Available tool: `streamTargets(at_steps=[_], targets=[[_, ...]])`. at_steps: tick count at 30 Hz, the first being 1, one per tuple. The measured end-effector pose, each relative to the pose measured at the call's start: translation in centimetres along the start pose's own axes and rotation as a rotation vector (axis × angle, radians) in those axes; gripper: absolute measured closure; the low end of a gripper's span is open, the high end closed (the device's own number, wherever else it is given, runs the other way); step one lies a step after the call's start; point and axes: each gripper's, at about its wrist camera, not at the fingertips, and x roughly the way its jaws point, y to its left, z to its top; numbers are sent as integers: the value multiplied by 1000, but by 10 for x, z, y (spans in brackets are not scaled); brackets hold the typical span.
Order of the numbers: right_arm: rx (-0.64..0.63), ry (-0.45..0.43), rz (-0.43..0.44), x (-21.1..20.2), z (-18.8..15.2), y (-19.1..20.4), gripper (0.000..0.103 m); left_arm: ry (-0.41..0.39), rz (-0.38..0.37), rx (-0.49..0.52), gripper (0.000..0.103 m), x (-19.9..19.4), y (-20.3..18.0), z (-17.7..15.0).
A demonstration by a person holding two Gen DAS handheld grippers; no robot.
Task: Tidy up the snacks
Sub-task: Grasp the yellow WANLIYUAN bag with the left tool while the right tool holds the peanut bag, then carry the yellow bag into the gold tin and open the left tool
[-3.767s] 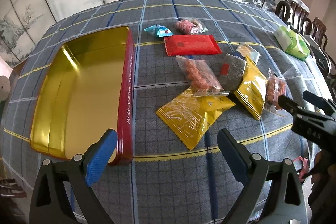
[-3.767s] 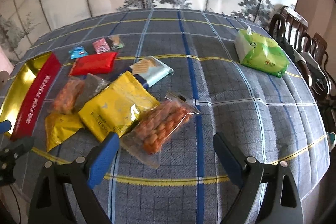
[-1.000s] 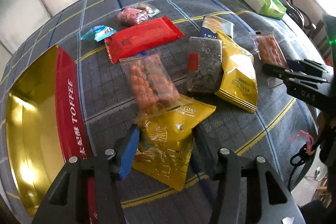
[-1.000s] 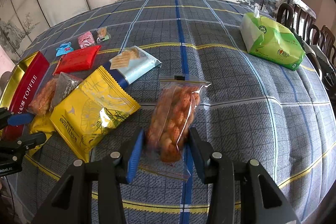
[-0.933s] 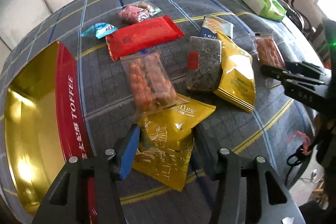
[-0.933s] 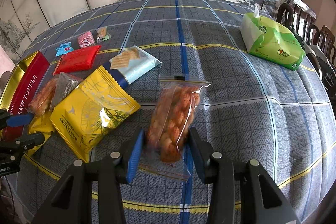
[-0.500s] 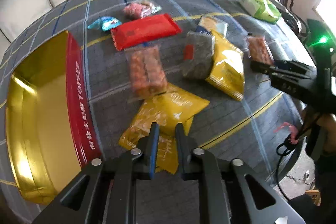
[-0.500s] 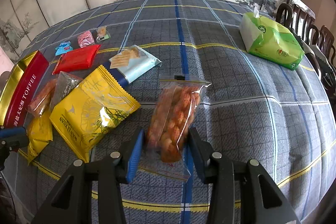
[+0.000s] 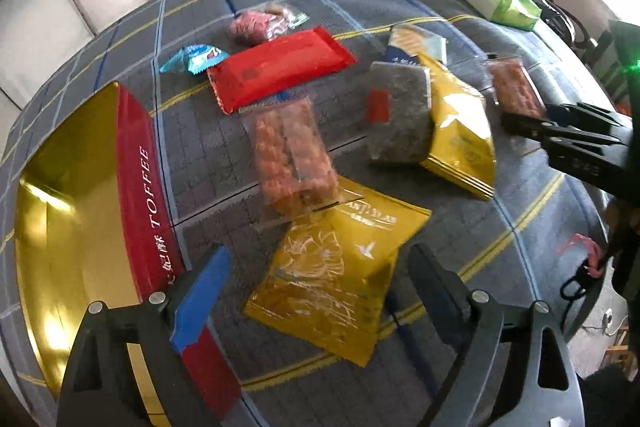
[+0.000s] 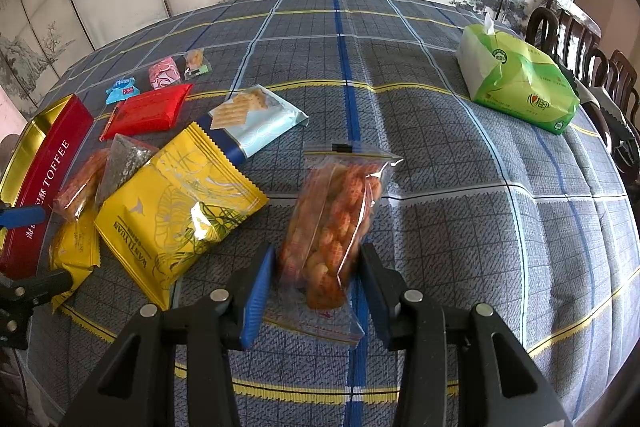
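Observation:
My left gripper (image 9: 316,269) is open, its fingers on either side of a gold snack packet (image 9: 336,279) that lies on the tablecloth. The open gold tin with a red "TOFFEE" side (image 9: 136,187) is just to its left. My right gripper (image 10: 318,269) is shut on a clear zip bag of orange snacks (image 10: 336,219), gripping the bag's near end. A second orange snack bag (image 9: 292,155), a grey packet (image 9: 396,115), a yellow packet (image 10: 172,203), a red bar (image 9: 280,67) and a cracker packet (image 10: 256,115) lie between them.
Small candies (image 10: 162,77) and a blue sweet (image 9: 192,57) lie at the far side. A green tissue pack (image 10: 516,83) sits at the right. Dark chairs (image 10: 580,43) stand beyond the table edge. A painted folding screen closes the back.
My left gripper, shut on the gold packet half a second ago, has opened and the packet lies flat between its fingers. My right gripper still grips the zip bag as before.

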Motion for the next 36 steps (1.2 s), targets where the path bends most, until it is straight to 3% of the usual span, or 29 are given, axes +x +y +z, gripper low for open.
streamTargets(at_steps=[7,10,11,20,23,36], targets=[[-2,-1,-2,0,0,-1,59,20,43,19,26,10,-8,-1],[-1,0,0,0,0,0,59,8,56,24,49,5,-9,-1],[-2,-1,-1,0,0,0,59,10,50,25,50,4,-9,-1],[-3,-3,0,-1,-1,0,59,22,44,38,51,-2,-11,-7],[-4,-2,-4,-1,-1,0,59,16,-5,17,51,-7,-6,-8],[-1,-9,-3,-1,-2,0,58,-19,-38,14,51,-34,1,-9]])
